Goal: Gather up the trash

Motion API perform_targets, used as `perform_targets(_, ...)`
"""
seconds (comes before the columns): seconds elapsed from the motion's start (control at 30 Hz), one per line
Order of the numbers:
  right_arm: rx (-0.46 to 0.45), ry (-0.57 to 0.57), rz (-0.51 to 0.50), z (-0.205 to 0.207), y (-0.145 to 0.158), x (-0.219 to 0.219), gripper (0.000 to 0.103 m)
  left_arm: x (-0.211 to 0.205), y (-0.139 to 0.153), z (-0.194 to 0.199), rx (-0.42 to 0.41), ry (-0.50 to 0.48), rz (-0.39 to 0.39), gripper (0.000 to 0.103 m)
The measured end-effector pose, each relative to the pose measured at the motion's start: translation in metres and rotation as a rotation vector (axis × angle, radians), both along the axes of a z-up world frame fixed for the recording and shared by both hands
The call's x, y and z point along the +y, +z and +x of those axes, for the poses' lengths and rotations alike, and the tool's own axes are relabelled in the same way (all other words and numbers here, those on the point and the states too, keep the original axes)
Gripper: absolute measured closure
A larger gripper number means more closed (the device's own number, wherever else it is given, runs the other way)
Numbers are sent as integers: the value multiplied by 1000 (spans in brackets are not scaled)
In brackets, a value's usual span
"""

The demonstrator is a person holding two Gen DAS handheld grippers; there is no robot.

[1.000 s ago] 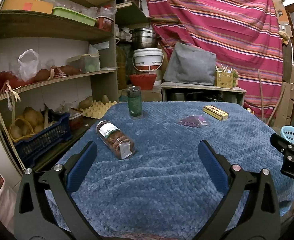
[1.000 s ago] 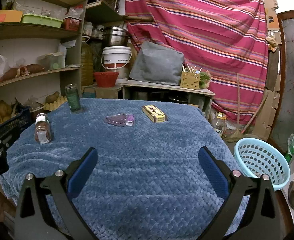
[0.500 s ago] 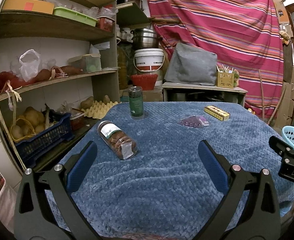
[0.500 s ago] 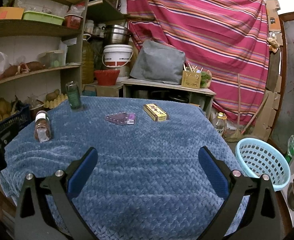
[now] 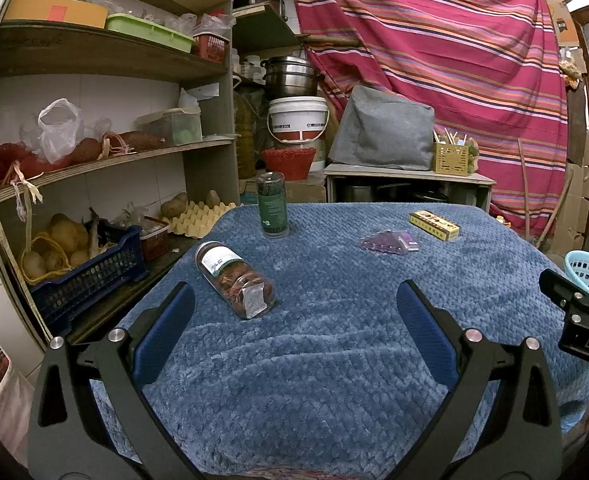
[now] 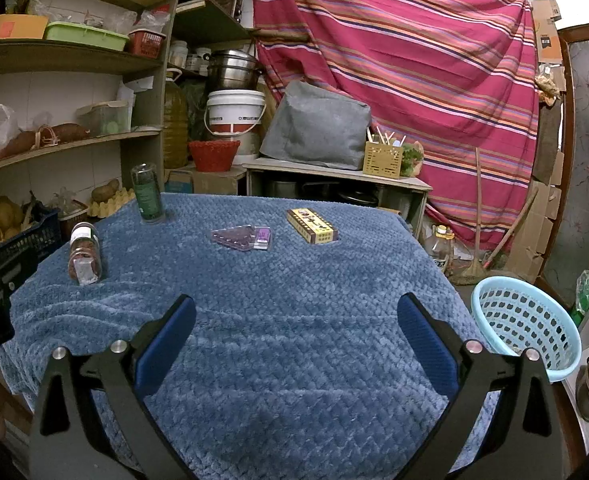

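The bench [image 6: 294, 320] is covered by a blue quilted cloth, and shelves [image 5: 94, 160] stacked with produce and tubs are seen along its left side. A pale blue basket [image 6: 526, 324] is set on the floor just off the bench's right edge. Both claws are held over the near edge, apart from everything: the left claw [image 5: 294, 316] is spread wide and empty, and the right claw [image 6: 296, 316] is likewise spread wide and empty. A jar [image 5: 236, 280] is laid on its side at the near left. A green bottle [image 5: 272, 206] is stood upright at the far left. A yellow box [image 6: 311, 225] is placed at the far middle, with a purple packet [image 6: 243, 238] lying flat just left of it.
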State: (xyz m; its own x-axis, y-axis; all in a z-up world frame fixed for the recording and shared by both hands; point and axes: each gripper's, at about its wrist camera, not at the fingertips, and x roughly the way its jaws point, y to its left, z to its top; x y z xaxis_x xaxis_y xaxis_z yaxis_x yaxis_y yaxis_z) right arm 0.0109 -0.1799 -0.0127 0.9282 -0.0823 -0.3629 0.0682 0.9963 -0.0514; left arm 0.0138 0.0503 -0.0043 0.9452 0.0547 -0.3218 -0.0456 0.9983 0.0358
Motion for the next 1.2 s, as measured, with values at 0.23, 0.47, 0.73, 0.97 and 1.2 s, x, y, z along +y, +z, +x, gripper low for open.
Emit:
perform_targets(0.23, -1, 0, 0, 0, 0, 0, 4, 1, 0, 0, -1, 0, 2, 5)
perform_targets(0.47, -1, 1, 0, 0, 0, 0, 4, 1, 0, 1, -1, -1, 1, 5)
perform_targets(0.73, 1, 1, -1, 0, 0, 0, 4, 2, 0, 1, 0, -1, 1, 5)
perform_targets(0.97, 2, 1, 0, 0, 0, 0, 4, 2, 0, 1, -1, -2, 2, 5)
perform_targets(1.2, 5, 3, 2, 1, -1, -1, 4, 2, 0, 1, 0, -2, 3, 5)
